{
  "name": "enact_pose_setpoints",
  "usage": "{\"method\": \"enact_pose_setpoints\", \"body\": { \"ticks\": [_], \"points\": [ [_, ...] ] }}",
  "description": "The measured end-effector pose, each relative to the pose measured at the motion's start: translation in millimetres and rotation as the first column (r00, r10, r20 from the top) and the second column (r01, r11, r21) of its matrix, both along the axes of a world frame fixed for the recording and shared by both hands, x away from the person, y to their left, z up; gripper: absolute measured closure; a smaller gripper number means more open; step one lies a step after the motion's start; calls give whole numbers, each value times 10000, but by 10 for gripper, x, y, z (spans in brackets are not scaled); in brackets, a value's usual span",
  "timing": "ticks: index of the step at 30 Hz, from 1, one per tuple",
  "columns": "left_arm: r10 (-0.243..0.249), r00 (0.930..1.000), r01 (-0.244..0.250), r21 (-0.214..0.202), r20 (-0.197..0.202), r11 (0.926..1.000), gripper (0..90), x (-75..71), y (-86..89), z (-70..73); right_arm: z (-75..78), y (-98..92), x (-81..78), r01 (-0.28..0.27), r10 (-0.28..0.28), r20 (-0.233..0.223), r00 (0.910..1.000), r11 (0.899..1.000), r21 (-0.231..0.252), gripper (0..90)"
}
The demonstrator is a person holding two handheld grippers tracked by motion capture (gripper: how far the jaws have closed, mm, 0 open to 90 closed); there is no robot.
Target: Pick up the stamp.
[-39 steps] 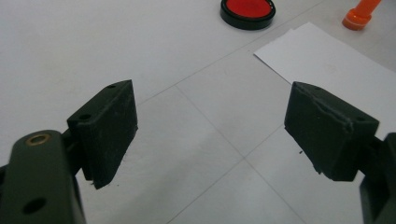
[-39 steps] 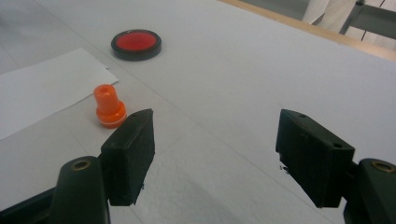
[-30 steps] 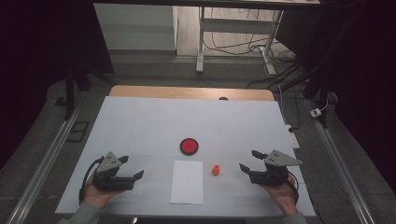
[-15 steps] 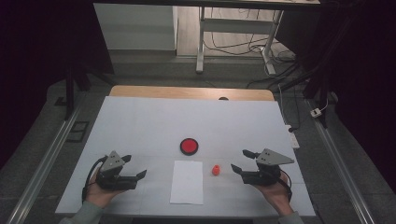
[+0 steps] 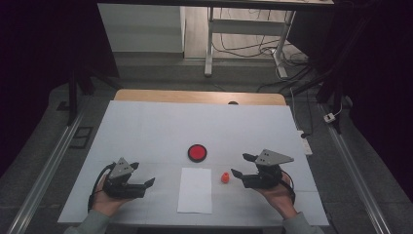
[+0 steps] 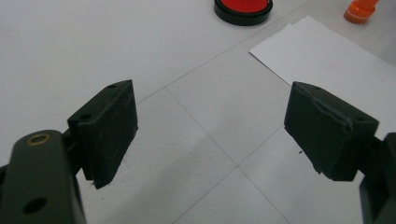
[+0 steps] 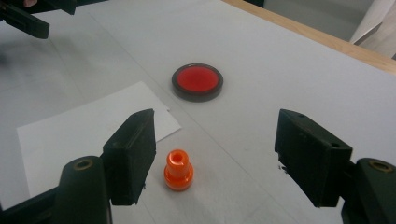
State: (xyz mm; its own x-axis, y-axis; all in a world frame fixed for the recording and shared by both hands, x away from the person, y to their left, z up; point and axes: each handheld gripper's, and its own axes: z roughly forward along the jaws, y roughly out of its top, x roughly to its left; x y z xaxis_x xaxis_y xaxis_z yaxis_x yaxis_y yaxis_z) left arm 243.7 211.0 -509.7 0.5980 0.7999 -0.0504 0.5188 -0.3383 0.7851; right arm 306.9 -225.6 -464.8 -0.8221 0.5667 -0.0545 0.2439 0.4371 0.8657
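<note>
Count on the white table (image 5: 146, 126): one orange stamp (image 5: 225, 177), one round red ink pad (image 5: 197, 152) in a black rim, one white sheet of paper (image 5: 195, 190), two hand-held grippers. The stamp stands upright on bare table, just beside the paper's right edge and near the pad, which lies beyond the sheet's far end. Right gripper (image 5: 242, 165) sits just right of the stamp, jaws spread wide with nothing between them in contact; in the right gripper view the stamp (image 7: 178, 170) stands close to the left-hand jaw, apart from it, with the pad (image 7: 197, 82) farther off and the paper (image 7: 79, 135) to the left. Left gripper (image 5: 142, 174) rests left of the paper, jaws likewise wide apart and empty, over bare table in the left gripper view. Against a second ago: right gripper has shifted leftward, closer to the stamp; left gripper has moved slightly; stamp, pad and paper lie unchanged.
</note>
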Motion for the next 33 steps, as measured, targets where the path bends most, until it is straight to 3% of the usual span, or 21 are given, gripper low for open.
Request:
{"method": "enact_pose_setpoints", "body": {
  "ticks": [4, 8, 12, 23, 33],
  "points": [
    [33, 10000, -33, -9, 6, 10000, 178, -9, 9, 0, 18, 104, 48, -105, 105, -3, 9999, 9997, -199, 287],
    [14, 10000, -14, 1, -5, 10000, 178, -14, 12, -7, -62, 226, 108, -222, 221, -180, 9996, 9997, -52, 286],
    [33, 10000, -33, 4, -15, 10000, 178, -17, 32, -14, -146, 332, 121, -497, 480, -236, 9986, 9958, -764, 281],
    [42, 10000, -42, 51, -64, 10000, 178, -28, 37, -38, -312, 321, 99, -666, 596, -664, 9960, 9917, -1098, 299],
    [21, 9999, -20, 81, -104, 10000, 178, -30, 44, -55, -432, 374, 89, -1022, 877, -901, 9921, 9800, -1708, 448]
  ]
}}
